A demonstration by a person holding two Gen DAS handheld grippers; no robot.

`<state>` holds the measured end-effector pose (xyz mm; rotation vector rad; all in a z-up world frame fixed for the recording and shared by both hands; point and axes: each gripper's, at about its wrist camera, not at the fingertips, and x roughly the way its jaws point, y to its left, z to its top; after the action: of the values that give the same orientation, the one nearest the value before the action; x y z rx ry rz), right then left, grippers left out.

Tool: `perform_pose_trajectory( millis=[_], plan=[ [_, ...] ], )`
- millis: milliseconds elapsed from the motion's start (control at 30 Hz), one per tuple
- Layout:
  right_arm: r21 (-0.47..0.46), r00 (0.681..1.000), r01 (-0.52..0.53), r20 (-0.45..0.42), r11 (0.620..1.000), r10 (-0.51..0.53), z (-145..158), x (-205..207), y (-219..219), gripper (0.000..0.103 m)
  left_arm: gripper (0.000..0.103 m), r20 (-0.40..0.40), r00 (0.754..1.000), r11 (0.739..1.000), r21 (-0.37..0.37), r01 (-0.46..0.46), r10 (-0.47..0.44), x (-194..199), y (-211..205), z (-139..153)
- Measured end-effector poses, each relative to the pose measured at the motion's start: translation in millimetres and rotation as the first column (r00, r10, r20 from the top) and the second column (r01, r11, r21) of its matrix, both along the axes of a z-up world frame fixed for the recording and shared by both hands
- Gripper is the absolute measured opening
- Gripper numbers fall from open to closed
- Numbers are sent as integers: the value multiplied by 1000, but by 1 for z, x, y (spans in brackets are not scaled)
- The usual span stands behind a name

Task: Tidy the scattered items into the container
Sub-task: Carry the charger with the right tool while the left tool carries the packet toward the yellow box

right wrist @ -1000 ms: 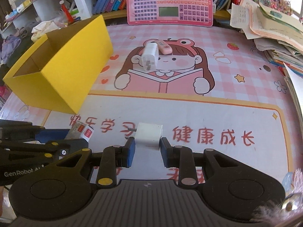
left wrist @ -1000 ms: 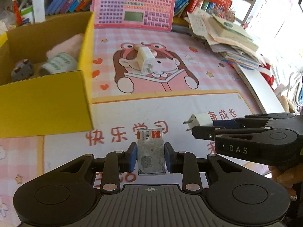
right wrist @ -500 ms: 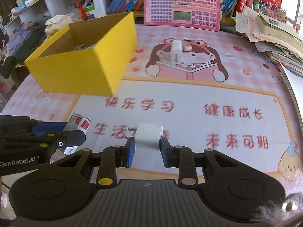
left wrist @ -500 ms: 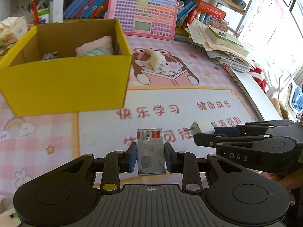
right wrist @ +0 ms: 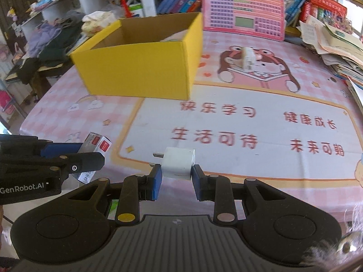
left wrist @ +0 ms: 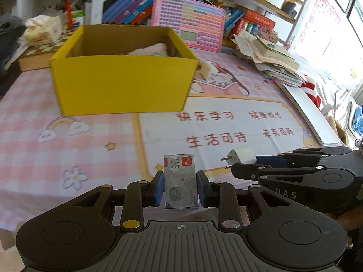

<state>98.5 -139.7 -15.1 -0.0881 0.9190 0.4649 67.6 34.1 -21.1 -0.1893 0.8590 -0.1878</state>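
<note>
light: bright daylight, right-side glare | blur: yellow box (left wrist: 122,83) smeared | edges: strong fisheye bending

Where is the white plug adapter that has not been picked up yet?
The loose white plug adapter lies on the cartoon girl printed on the pink table mat, right of the yellow box in the right wrist view and in front of the pink keyboard toy.

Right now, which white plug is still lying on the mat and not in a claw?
The white plug on the cartoon girl's face, right of the yellow box. The other white plug is pinched in the right claw.
</note>
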Motion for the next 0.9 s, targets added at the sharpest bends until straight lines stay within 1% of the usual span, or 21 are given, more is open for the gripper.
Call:
perform_pose_trajectory(
  millis=[167, 367, 633, 900],
  plan=[
    [-8, 999, -48, 12, 999, 48, 0, -7, 24, 27, 29, 5, 999, 999, 0, -47, 47, -14, 24, 0],
    [-26, 993, -114, 27, 993, 115, 2, -11, 51, 27, 29, 18, 995, 995, -10, -103, 103, -22, 51, 3],
    [-62, 983, -172, 49, 983, 175, 6, -13, 75, 27, 29, 44, 989, 990, -25, -138, 139, -23, 72, 8],
    [-71, 977, -197, 71, 978, 201, 13, -6, 88, 27, 29, 63, 984, 986, -35, -162, 164, -21, 86, 13]
  ],
)
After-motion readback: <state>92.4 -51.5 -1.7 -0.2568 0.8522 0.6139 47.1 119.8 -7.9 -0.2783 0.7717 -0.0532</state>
